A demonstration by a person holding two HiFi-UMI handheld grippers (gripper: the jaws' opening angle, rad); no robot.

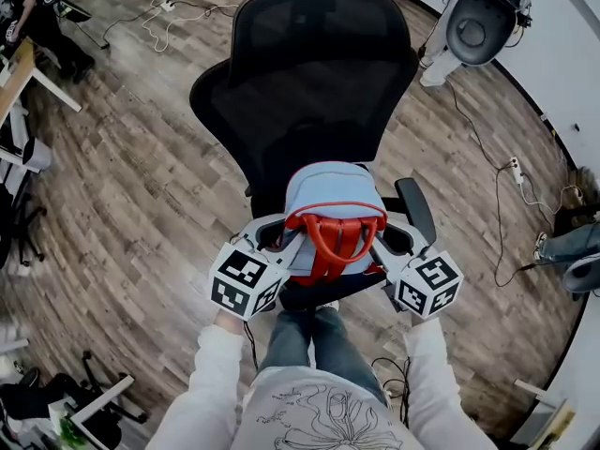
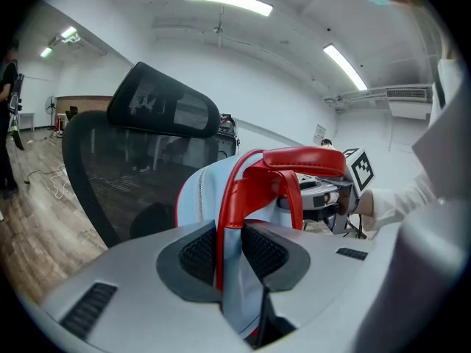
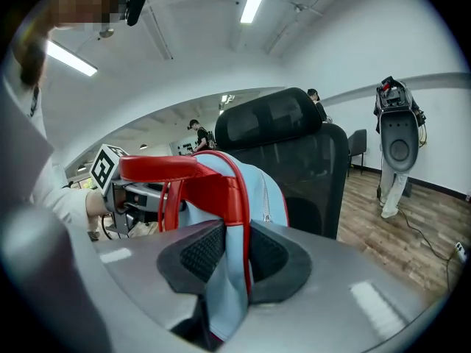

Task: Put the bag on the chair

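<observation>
A light blue bag (image 1: 334, 195) with red trim and red handles (image 1: 335, 235) hangs between my two grippers, just above the seat of a black mesh office chair (image 1: 314, 82). My left gripper (image 1: 286, 244) is shut on the bag's left edge, blue fabric and red piping pinched between its pads (image 2: 199, 254). On the other side my right gripper (image 1: 382, 247) is shut on the bag's right edge in the same way, its pads (image 3: 202, 252) pressed on the fabric. In both gripper views the bag (image 2: 210, 197) (image 3: 254, 193) stands in front of the chair's backrest (image 2: 140, 175) (image 3: 294, 160).
The chair's armrest (image 1: 415, 209) sticks out on the right. A white standing machine (image 1: 478, 22) is at the back right, cables (image 1: 502, 214) trail over the wooden floor, and desks with people stand at the far left (image 1: 19, 54). My own legs (image 1: 314, 340) are below the seat.
</observation>
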